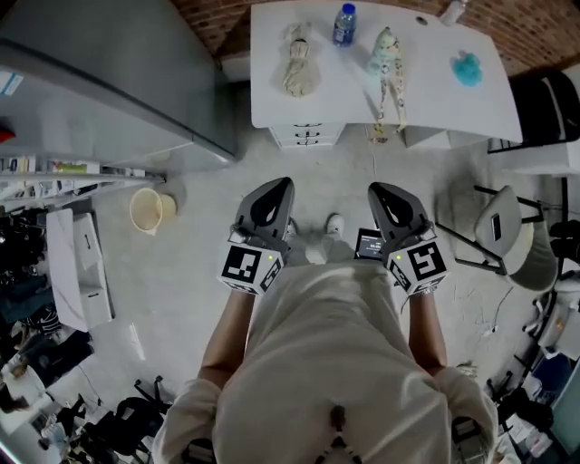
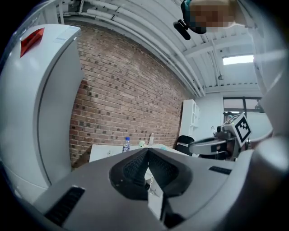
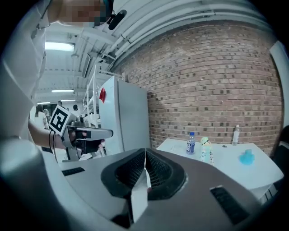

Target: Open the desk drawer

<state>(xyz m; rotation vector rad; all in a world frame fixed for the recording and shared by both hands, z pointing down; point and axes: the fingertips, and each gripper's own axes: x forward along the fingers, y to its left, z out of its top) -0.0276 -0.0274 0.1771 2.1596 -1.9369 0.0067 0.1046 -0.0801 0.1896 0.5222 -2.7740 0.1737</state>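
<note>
The white desk [image 1: 453, 104] stands at the far end of the floor, well ahead of both grippers. Under its front edge sits a white drawer unit [image 1: 307, 136] with dark handles, its drawers closed. My left gripper [image 1: 280, 185] and right gripper [image 1: 375, 189] are held side by side at waist height, pointing toward the desk and far short of it. Both are shut with nothing between the jaws, as the left gripper view [image 2: 147, 155] and right gripper view [image 3: 145, 158] confirm. Each gripper view shows the desk [image 2: 101, 152] [image 3: 235, 169] in the distance.
On the desk lie a blue-capped bottle [image 1: 343, 24], a plush toy [image 1: 297, 62], a doll [image 1: 388, 65] and a blue object [image 1: 468, 69]. A large grey cabinet [image 1: 109, 82] stands left, a bucket [image 1: 149, 210] beside it. A chair [image 1: 503, 227] stands right.
</note>
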